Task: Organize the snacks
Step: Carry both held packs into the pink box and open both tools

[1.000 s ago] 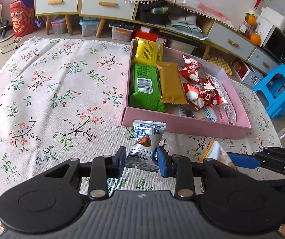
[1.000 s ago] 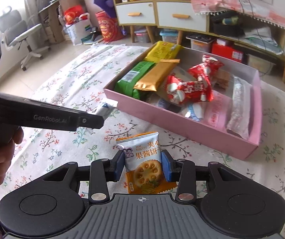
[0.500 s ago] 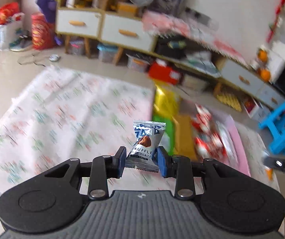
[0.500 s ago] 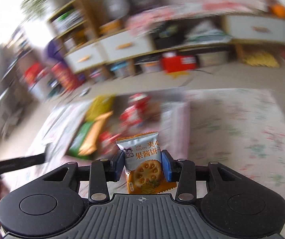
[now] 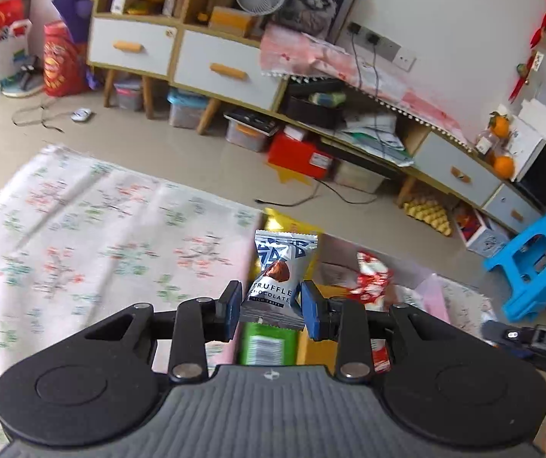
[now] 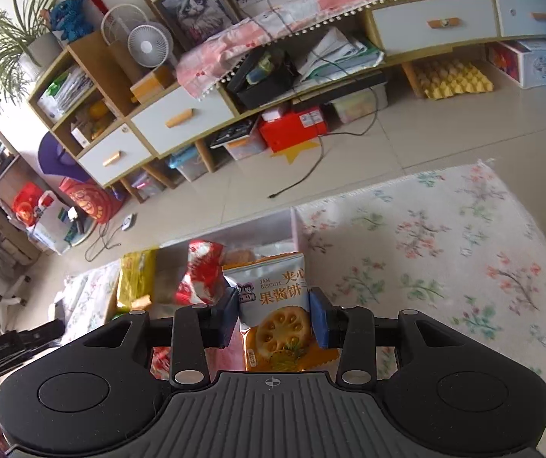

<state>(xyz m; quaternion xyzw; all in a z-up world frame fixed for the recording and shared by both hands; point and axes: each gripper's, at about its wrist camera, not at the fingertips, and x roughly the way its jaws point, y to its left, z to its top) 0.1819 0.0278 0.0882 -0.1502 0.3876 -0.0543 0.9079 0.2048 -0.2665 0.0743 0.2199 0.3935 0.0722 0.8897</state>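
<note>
Both packets have been lifted off the flowered cloth since a second ago and are now held in the air above the pink box, which has dropped low in both views.

A silver chocolate packet (image 5: 278,274) is pinched upright by the left gripper (image 5: 272,308), its blue pads pressed against the packet's lower sides. Below and behind it, a yellow packet (image 5: 292,225), a green packet (image 5: 269,339) and a red packet (image 5: 372,273) can be seen inside the pink box (image 5: 435,294), near the far edge of the flowered cloth (image 5: 82,236).

An orange-and-silver biscuit packet (image 6: 278,305) is clamped upright between the pads of the right gripper (image 6: 275,318). It is held over the right end of the box, whose far wall (image 6: 265,225) is seen just behind it. Red (image 6: 200,271) and yellow (image 6: 135,278) packets lie in the box to the left. The other gripper's black body (image 6: 9,347) is seen at the left edge of that view.
</note>
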